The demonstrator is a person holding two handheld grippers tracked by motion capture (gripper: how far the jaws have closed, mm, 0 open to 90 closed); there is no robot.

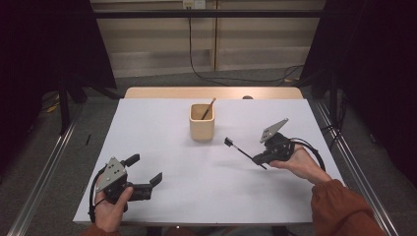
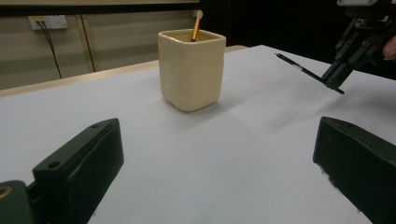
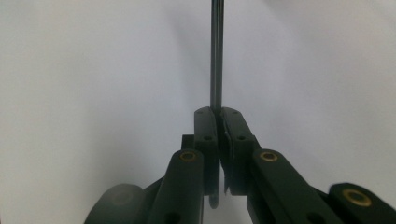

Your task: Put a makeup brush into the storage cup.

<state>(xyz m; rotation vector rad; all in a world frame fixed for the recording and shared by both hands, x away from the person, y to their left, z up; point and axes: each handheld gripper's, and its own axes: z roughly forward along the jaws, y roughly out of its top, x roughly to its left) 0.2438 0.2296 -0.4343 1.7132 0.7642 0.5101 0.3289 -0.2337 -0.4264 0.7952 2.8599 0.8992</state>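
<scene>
Right tool pinches black brush — aloft (beside cup).

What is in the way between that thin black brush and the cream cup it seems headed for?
Nothing visible. The right gripper holds the black brush above bare white table, and the stretch toward the cup is open. Inside the cup leans one orange-handled stick, leaving room beside it.

Black tools with brass-coloured screws (grey three-cornered plates, black cables); rust-orange, seemingly knitted, sleeve.
</scene>
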